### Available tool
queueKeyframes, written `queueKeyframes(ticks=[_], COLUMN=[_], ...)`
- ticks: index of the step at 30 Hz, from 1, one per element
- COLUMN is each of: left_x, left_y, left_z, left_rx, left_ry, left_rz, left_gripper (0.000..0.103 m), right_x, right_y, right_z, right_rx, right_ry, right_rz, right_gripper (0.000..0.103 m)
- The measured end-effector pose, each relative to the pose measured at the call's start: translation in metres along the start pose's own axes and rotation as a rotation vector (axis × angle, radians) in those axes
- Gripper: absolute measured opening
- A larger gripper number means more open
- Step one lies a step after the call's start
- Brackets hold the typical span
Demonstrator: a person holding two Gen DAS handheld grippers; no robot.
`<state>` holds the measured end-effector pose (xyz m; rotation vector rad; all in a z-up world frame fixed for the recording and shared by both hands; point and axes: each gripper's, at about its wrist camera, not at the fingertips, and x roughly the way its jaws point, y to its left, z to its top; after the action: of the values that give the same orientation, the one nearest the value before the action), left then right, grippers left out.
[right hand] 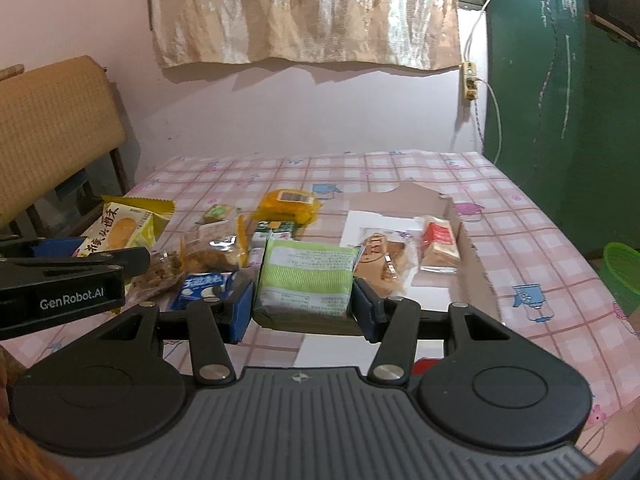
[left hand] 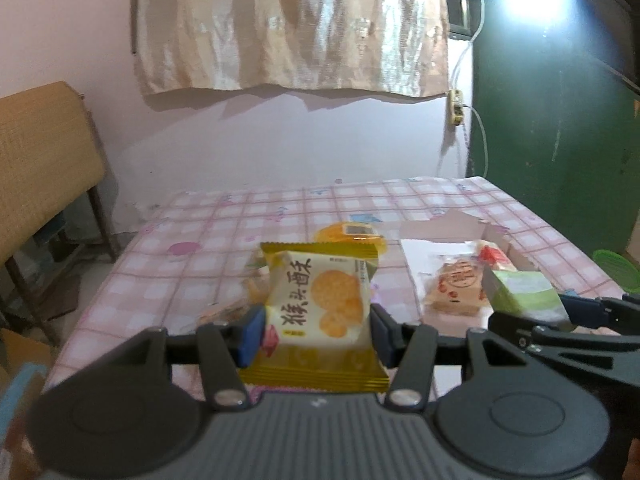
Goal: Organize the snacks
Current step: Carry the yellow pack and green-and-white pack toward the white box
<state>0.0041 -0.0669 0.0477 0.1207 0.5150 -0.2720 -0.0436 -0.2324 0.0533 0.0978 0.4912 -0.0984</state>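
Nearest, the left tongs (left hand: 316, 330) clamp a yellow biscuit packet (left hand: 318, 304) upright, and the right tongs (right hand: 303, 304) pinch a green packet (right hand: 306, 278), both lifted clear, probably for sorting into the cardboard box (right hand: 472, 264) to the right, which already holds two snacks. Loose snacks (right hand: 212, 252) crowd the pink checked desk (right hand: 400, 168); beyond, a pink wall (right hand: 320, 116) and curtain (right hand: 304, 12).

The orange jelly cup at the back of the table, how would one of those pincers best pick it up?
Probably from above, fingers closing across the round sides of the orange jelly cup, just under its flat sealed lid. It sits upright, and loose snack packets crowd its near side, so a level approach looks blocked. Both grippers are full for now.
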Motion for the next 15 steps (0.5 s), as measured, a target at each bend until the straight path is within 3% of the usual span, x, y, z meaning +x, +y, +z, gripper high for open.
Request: queueKeyframes(ticks=[15], left_x=[0.023], left_y=[-0.054], left_z=[0.012], left_rx=[0.059], left_ry=[0.009], left_rz=[-0.125], left_gripper=[0.054], right_x=[-0.001], right_y=[-0.042], right_z=[-0.003], right_rx=[0.1], right_ry=[0.003], right_rz=[-0.11], right_gripper=[0.064])
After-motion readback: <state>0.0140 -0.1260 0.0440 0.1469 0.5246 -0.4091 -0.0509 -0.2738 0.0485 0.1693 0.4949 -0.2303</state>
